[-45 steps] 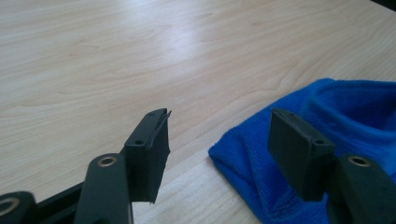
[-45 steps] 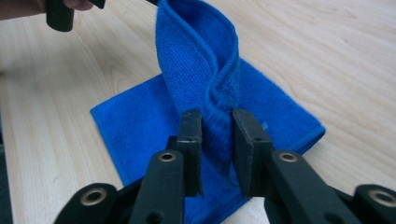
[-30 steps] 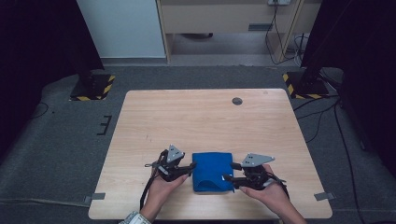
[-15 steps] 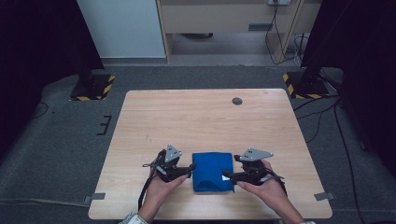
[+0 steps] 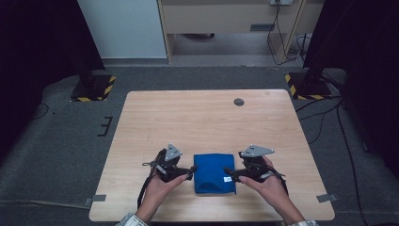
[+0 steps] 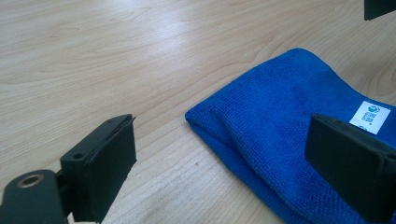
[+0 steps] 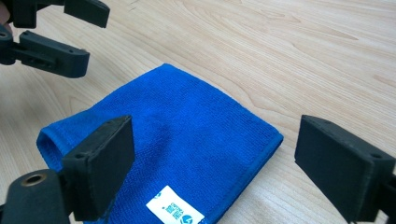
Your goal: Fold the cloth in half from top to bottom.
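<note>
The blue cloth (image 5: 214,173) is lying folded on the near part of the wooden table (image 5: 207,117), flat between the two tongs. The left gripper (image 5: 192,170) is sitting just off the cloth's left edge with its jaws spread wide and nothing between them; the right gripper (image 5: 229,173) is reaching over the right edge, jaws likewise wide and empty. Both pairs of jaws have just been opening — a second ago they were nearer together at the cloth's sides — so I am judging that the cloth is being let go, and that the fold is finished or nearly so. The hands are hardly shifting place.

The left gripper view is showing the rounded folded edge of the cloth (image 6: 261,140) and a white label (image 6: 371,116) — the high view is giving that label as a pale speck. The right gripper view is showing the stitched hem, and the left gripper (image 7: 79,35) beyond.
</note>
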Available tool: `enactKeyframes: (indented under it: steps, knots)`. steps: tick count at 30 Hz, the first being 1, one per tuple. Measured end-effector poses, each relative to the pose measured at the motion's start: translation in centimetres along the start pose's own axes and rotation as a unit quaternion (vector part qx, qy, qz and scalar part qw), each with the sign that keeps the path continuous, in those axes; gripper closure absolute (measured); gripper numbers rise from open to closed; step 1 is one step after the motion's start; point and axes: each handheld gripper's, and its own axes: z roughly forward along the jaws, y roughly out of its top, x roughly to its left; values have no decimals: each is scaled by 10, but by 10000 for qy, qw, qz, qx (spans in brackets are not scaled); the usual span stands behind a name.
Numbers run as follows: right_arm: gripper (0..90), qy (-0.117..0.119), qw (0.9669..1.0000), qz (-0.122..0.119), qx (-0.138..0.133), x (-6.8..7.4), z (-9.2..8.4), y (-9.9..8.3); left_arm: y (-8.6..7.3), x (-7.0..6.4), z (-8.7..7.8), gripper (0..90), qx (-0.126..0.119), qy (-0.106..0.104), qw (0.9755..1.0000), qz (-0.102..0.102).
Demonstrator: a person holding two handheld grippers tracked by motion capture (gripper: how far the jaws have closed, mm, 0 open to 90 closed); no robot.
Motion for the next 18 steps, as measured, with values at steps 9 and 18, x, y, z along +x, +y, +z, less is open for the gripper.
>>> enactKeyframes:
  steps: [9, 18]
  knots:
    - [92, -36, 9999, 68, -95, -10, -8, 2, 2, 7, -5, 63, 21, 10, 10000, -27]
    - [90, -157, 9997, 162, -101, -18, -13, 2, 2, 13, -6, 60, 94, 17, 10000, -22]
